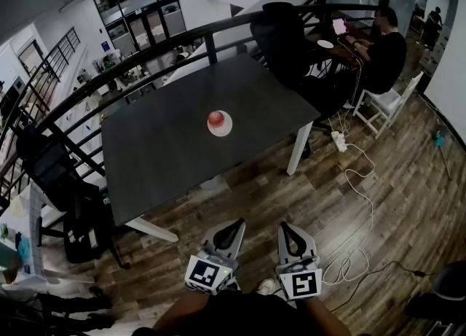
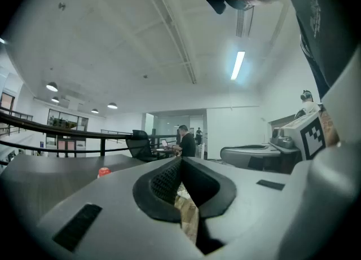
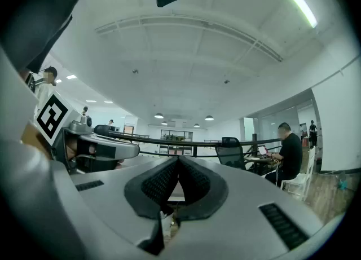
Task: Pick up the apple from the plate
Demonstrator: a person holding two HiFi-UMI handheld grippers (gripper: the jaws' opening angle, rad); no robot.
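- Both grippers were short of the near edge of the dark table (image 1: pixel 160 154), over the wooden floor (image 1: pixel 244 200), close beside each other and well apart from the table.
- The left gripper (image 1: pixel 236 225) was clenched: in the left gripper view its two black pads (image 2: pixel 163 181) met at the tip, with nothing between them.
- The right gripper (image 1: pixel 285 227) was clenched too, its ribbed pads (image 3: pixel 159 184) touching at the tip and grasping nothing.
- A white cable (image 1: pixel 371 214) lay in loops on the floor to the right of the table and ran up to a power strip (image 1: pixel 339 141) near the table's right leg.
- A black office chair (image 1: pixel 54 170) stood at the left end of the table.
- The bare near half of the table top lay between the grippers and the apple.
- The red apple (image 1: pixel 215 118) sat on a small white plate (image 1: pixel 224 130) near the middle of the table; no gripper touched it.
- A second black chair (image 1: pixel 280 36) stood at the far right corner of the table, and a dark railing (image 1: pixel 145 59) curved behind the far edge.
- Beyond the table on the right, a seated person (image 1: pixel 382 54) worked at another desk.
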